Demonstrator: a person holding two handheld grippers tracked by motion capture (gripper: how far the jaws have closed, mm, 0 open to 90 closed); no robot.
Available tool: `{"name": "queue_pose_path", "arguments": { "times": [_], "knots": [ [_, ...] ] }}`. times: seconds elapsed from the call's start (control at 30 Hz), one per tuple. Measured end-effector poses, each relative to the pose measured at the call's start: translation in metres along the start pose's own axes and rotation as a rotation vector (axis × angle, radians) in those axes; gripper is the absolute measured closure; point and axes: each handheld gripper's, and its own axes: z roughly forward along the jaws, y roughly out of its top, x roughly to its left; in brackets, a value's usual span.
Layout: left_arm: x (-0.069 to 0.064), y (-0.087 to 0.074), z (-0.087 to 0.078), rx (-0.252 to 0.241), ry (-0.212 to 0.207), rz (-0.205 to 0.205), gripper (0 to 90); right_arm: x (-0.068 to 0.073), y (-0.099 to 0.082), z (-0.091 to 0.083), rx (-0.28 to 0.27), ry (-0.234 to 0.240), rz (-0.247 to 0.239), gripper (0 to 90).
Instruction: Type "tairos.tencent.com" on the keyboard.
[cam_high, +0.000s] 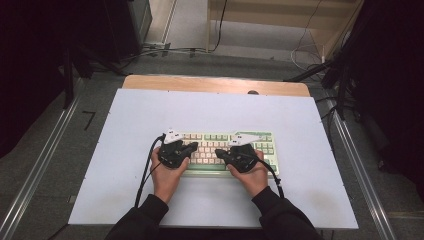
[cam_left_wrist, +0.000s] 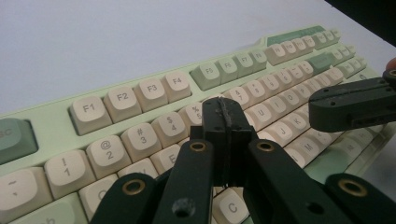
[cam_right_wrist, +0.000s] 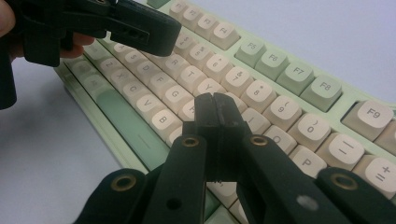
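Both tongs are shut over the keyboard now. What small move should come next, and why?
Probably lower the left tongs a touch onto the key just under their tip. Both tongs are shut with nothing between them, poised over the keyboard, the left above the row of letters below the number keys, the right tongs over the middle letters, so their closed tips can serve as typing fingers.
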Motion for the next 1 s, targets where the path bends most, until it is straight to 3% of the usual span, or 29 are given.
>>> {"name": "queue_pose_path", "arguments": {
  "times": [1.0],
  "knots": [
    [-0.006, -0.001, 0.017, 0.034, -0.001, 0.02, 90.0, -0.003, 0.0, -0.001, -0.009, -0.016, 0.009, 88.3]
  ]
}}
